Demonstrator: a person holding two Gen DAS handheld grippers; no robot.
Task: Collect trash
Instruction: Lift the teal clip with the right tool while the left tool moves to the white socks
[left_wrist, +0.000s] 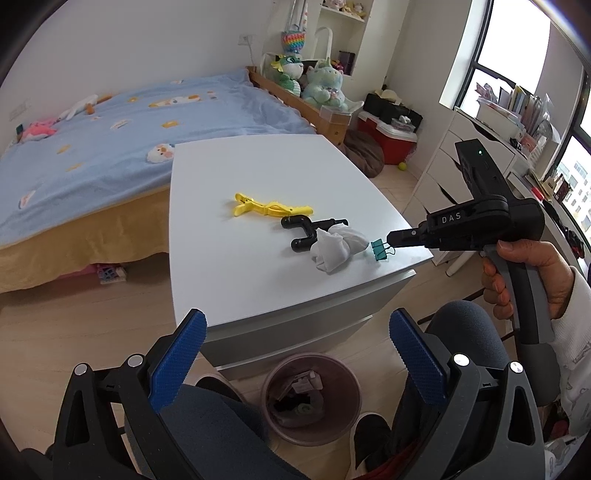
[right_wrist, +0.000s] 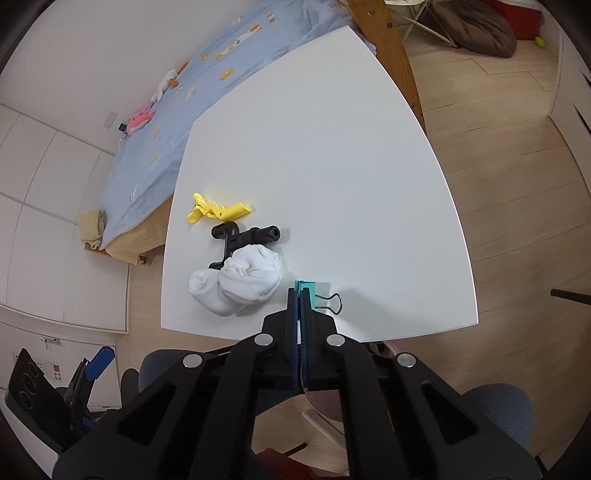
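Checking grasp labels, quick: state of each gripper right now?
Left gripper: open, holding nothing, held above the trash bin.
Right gripper: shut on the green binder clip at the table's near edge.

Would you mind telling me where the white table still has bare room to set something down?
The far half of the white table, beyond the yellow clip, is bare, as is its right side. The near-left corner is crowded: black fitting, white cloth, teal binder clip.

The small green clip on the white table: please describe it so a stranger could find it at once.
On the white table beside the bed, look at the near edge, right of the crumpled white cloth. The green binder clip lies there, pinched by the right gripper; it alone is teal with wire handles.
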